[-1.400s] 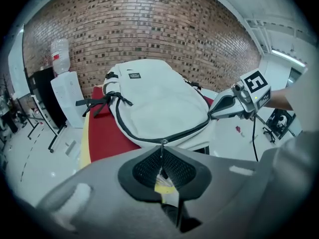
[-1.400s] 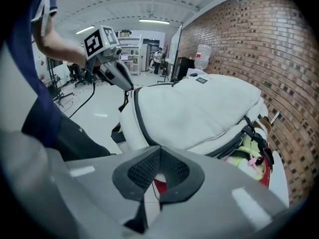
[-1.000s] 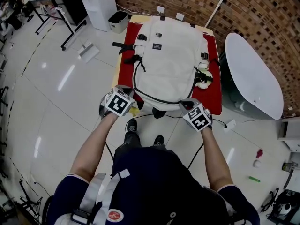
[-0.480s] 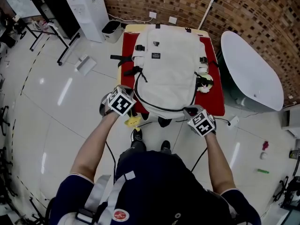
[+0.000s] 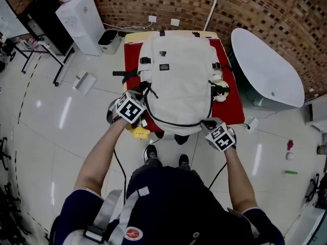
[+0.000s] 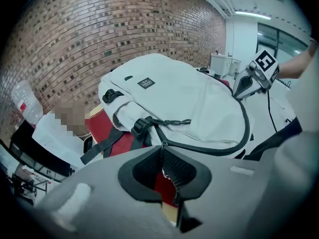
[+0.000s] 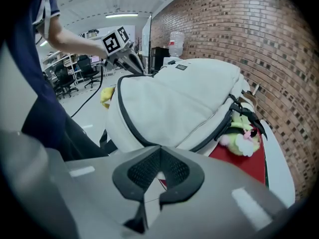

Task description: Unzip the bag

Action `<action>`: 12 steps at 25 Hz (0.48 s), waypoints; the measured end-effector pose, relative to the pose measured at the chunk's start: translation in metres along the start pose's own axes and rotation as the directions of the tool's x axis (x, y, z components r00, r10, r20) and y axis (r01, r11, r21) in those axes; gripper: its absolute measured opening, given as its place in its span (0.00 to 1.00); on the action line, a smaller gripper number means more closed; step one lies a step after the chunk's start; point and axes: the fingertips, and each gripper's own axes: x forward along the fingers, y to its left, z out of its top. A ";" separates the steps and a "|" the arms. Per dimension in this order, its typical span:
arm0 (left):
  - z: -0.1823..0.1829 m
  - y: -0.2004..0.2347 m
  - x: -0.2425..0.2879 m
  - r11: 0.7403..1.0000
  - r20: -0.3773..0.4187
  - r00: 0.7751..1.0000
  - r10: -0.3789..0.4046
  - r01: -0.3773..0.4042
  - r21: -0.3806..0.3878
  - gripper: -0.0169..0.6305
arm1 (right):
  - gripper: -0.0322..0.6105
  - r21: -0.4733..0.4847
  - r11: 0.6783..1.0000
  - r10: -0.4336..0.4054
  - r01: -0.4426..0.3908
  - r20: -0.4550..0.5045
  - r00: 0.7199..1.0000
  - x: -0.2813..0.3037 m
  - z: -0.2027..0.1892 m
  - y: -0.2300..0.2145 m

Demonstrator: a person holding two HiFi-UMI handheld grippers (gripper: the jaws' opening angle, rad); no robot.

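Low table draped in a red cloth [image 5: 229, 111], standing on a white tiled floor against a brick wall. An off-white fabric backpack [image 5: 179, 80] lies flat on it and covers most of the cloth, its bottom end towards the person.

A black zipper [image 5: 176, 123] loops round the near end of the backpack's front panel and runs up both sides.

Left tool [image 6: 162, 158]: at the backpack's left edge, beside a black buckle and strap. Its jaws are nearly together, clamped on the small metal zipper pull [image 6: 163, 172].

Right tool [image 7: 159, 159]: at the backpack's near right corner. Its jaws are fully together; the views do not show whether any fabric is caught between them.

A small green, white and pink plush toy [image 5: 220, 90] hangs at the backpack's right side, resting on the red cloth.
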 end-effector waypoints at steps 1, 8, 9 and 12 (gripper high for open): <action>0.002 0.002 0.003 1.000 0.001 1.000 -0.008 0.008 0.004 0.05 | 0.05 0.010 1.000 -0.006 0.006 -0.002 1.000 0.000 0.000 0.000; 0.005 0.012 0.017 0.998 -0.006 0.999 -0.043 0.044 0.035 0.05 | 0.05 0.066 0.997 -0.036 0.036 -0.006 0.999 0.001 -0.001 0.002; 0.005 0.013 0.018 0.999 -0.007 0.999 -0.042 0.042 0.033 0.05 | 0.05 0.070 0.997 -0.038 0.038 -0.006 0.999 0.001 -0.001 0.002; 0.006 0.015 0.016 0.999 0.008 0.999 -0.033 0.033 0.007 0.05 | 0.05 0.077 0.996 -0.039 0.040 -0.005 0.999 0.001 0.000 0.002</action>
